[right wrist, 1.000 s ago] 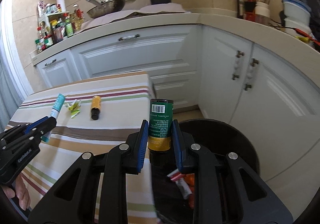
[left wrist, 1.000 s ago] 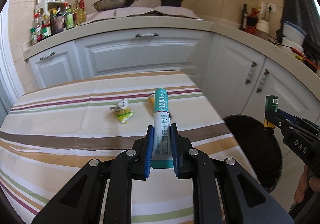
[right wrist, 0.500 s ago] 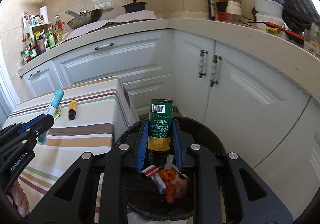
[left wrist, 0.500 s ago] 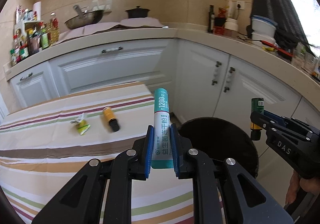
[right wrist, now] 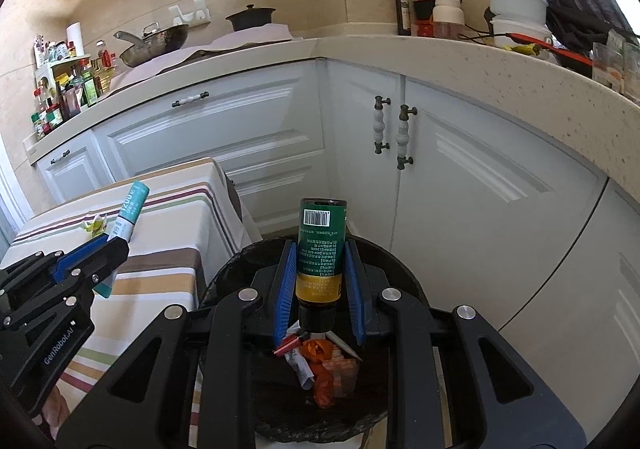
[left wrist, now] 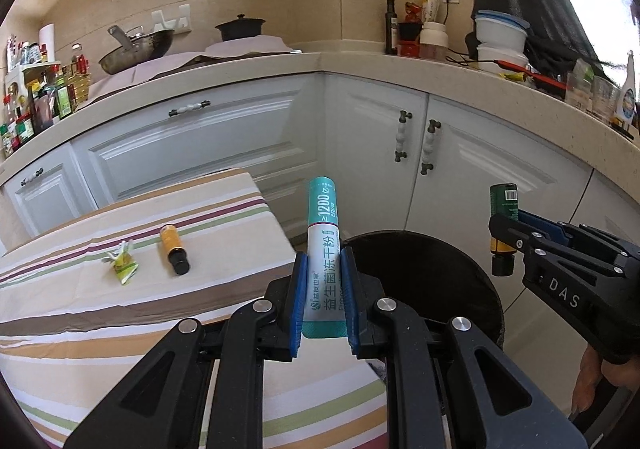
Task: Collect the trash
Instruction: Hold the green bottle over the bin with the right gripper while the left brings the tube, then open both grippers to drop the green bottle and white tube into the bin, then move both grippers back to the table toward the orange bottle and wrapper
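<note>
Since a second ago both grippers have swung off the table (left wrist: 100, 313) toward the bin (left wrist: 460, 269), which now sits directly ahead of and below both of them.

The bin already holds red and orange wrappers (right wrist: 320, 365), seen just under the right gripper (right wrist: 319, 273) — so part of the job is done. The right gripper pinches a green bottle (right wrist: 322, 245), cap down, right over the opening. The left gripper (left wrist: 323, 285) clamps a teal tube (left wrist: 323, 249), hovering at the bin's near-left edge.

Left behind, far to the left gripper's left on the table — an orange vial (left wrist: 173, 249) and a small yellow-green wrapper (left wrist: 122, 265). By my reckoning, two drops are imminent and two pickups remain.
</note>
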The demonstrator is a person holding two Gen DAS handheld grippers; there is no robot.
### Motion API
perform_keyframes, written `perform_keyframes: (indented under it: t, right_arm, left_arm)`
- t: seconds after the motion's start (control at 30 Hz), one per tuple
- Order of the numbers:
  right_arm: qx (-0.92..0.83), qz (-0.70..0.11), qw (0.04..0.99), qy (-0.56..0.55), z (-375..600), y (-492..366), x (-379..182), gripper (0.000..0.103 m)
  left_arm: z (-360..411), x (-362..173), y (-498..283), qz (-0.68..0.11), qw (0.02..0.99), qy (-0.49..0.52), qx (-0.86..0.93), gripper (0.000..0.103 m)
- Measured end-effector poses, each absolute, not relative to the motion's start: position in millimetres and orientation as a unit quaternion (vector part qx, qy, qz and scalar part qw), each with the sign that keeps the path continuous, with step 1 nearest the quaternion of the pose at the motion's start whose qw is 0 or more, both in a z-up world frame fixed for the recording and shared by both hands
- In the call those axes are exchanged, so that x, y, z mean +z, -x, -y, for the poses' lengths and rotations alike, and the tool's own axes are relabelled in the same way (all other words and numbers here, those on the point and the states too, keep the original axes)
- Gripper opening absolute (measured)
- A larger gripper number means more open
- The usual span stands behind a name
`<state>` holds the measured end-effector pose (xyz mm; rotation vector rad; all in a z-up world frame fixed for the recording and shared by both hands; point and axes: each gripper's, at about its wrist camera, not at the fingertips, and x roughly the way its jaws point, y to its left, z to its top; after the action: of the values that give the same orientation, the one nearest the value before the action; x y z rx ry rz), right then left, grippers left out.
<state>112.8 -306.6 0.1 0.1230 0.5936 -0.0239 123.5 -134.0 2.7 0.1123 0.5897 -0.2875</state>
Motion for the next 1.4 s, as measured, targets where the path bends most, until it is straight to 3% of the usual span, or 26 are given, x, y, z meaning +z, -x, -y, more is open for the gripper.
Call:
perform_keyframes:
  t: [0.7,0.77,0.83,1.4]
  right_arm:
    - [-0.022,-0.317,0.945,-0.075,324.8,-145.6,-24.7,0.025]
    - [-0.024,-0.319,0.944,-0.077,325.4,-147.1,-26.2,0.029]
    - [-0.027,-0.316,0.945,-0.08,327.2,-147.3,-26.2,0.036]
    - [-0.03,-0.311,0.947,-0.077,322.2,-149.1,-19.3,0.041]
  left_arm:
    - [171.4,-15.8,-153.4,-0.302,0.939,-0.065,-0.153,0.02]
    - [172.4,-19.2,-156.4,-0.307,0.937,-0.067,-0.15,0.026]
    - [172.3,-21.2,-158.0,-0.31,0.937,-0.066,-0.147,0.038]
    - [153.9,-17.3,-158.7,-0.314,0.94,-0.058,-0.124,0.046]
